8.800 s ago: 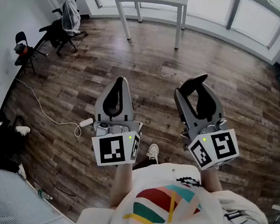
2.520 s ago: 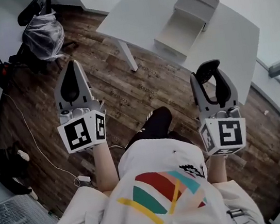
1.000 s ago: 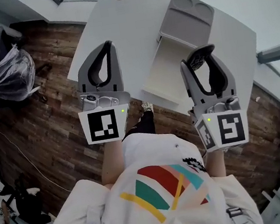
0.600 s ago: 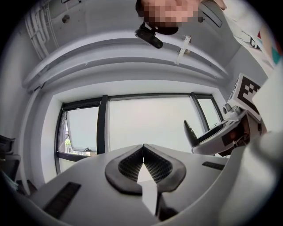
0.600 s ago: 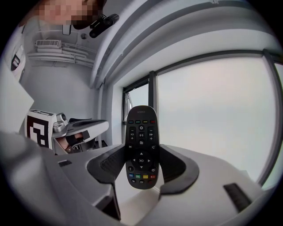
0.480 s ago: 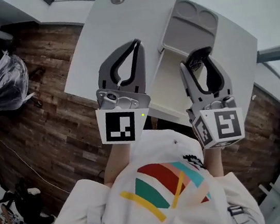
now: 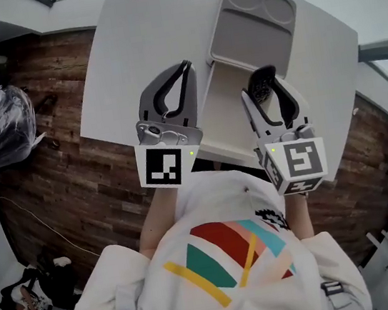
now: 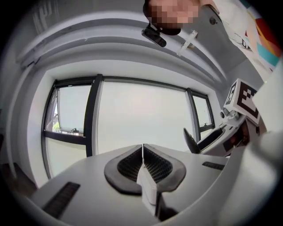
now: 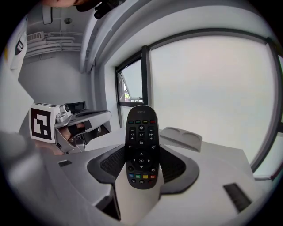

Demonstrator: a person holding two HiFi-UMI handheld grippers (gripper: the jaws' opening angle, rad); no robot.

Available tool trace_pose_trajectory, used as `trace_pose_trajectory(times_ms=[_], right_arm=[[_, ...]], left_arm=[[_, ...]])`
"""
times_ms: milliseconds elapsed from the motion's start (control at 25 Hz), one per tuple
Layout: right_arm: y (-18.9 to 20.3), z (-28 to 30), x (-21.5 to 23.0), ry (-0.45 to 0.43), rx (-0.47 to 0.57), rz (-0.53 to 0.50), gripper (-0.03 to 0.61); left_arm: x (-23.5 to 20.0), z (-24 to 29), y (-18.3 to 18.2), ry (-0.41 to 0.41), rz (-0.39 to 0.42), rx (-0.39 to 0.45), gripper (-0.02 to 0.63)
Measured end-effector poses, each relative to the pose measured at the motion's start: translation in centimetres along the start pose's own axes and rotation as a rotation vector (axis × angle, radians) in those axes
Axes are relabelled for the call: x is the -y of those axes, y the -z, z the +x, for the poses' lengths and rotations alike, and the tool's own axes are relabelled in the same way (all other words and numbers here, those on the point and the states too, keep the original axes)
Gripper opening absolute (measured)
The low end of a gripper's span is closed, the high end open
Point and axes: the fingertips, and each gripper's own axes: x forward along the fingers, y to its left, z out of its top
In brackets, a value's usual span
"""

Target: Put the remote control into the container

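The right gripper (image 9: 140, 164) grasps the remote (image 9: 141, 146), its jaws clamped on the lower half so that the handset stands upright between the pads, buttons facing the camera. In the head view the remote shows only as a dark shape between the jaws, held out over the white bench (image 7: 127, 48).

At 9 o'clock of it, the left gripper (image 8: 142, 152) is clenched on nothing, pads pressed together, and it hangs near the bench's front edge.

Between the two grippers, and running on toward 12 o'clock, lies the container (image 7: 225, 110), a pale open box. Its grey lid (image 7: 250, 23), moulded with two round hollows, is folded back flat on the bench at the box's 12 o'clock end. The right gripper's tips overlap the box's 3 o'clock wall in the head view; how high above it they stand cannot be told.

By these pictures the pick-up is done and the remote has been carried to the container, whose lid is already open. What is left is to bring the remote over the open box, lower it in and let it go. Nothing shows inside the box yet.
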Motion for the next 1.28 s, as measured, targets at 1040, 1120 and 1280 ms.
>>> trace_pose_trajectory(times_ms=[1040, 1120, 1280], right_arm=[[16.1, 5.3, -5.4, -0.467, -0.748, -0.577, 0.238], [16.6, 5.6, -5.6, -0.468, -0.763, -0.594, 0.235], [16.8, 5.7, -5.4, -0.465, -0.763, -0.596, 0.235]], left_arm=[[-3.4, -1.0, 8.0, -0.175, -0.206, -0.136, 0.008], [-3.7, -1.1, 7.8, -0.180, -0.204, -0.129, 0.008], [-4.0, -1.3, 7.3, -0.185, -0.199, -0.118, 0.008]])
